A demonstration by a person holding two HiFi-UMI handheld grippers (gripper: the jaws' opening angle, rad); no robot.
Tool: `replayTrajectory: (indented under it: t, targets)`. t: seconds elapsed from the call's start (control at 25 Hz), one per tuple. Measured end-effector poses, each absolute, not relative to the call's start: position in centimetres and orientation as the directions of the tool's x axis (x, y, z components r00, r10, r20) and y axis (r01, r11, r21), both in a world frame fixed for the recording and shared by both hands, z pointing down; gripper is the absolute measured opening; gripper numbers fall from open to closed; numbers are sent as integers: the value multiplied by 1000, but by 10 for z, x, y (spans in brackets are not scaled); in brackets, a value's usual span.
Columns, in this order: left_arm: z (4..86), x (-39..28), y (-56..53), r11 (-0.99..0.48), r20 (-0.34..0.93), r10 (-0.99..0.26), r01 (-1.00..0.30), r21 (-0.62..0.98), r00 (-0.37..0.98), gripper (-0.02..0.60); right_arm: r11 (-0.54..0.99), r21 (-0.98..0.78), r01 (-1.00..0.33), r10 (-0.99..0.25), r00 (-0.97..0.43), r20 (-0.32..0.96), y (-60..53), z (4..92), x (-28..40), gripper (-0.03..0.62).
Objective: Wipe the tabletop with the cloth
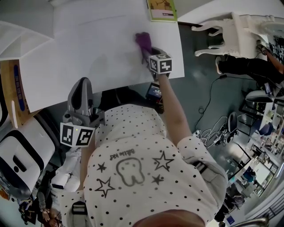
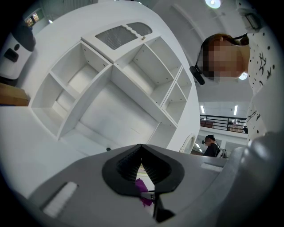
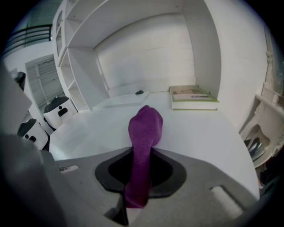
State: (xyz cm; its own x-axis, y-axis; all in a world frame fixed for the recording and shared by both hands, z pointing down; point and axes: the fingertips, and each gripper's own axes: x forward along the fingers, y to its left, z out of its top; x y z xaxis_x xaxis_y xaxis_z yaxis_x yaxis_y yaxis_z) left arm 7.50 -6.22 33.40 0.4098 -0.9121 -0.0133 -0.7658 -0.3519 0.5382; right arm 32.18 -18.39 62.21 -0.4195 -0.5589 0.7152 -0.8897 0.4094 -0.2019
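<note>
right gripper [image 3: 141, 175]: clamped on the purple cloth [image 3: 145, 126] | cloth: bunched end on the white tabletop [image 1: 88, 48], right side, nearer than the book [image 1: 162, 9] at the far edge | left gripper [image 2: 141, 150]: jaws together, off the table's near-left edge

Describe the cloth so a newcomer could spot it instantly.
On the white tabletop, toward the right, the right gripper clamps a bunched purple cloth. It is the only soft, vivid thing; the book beyond is flat and pale.
</note>
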Motion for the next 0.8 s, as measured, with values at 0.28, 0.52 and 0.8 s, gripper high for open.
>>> replayTrajectory:
  t: [0.28,0.52,0.8]
  targets:
    - [335,73,-64,-355,-14,-910,-762,541,414,-5,393,-179,-902,-570,-392,722,-185,623,357,71]
    - [332,73,-64,-353,-17,-912,-765,539,409,-5,379,-154,-912,-581,-364,727,-187,622,387,71]
    - [333,81,-64,-345,-7,-915,-770,537,404,-5,338,-120,-933,-594,-311,742,-194,624,441,71]
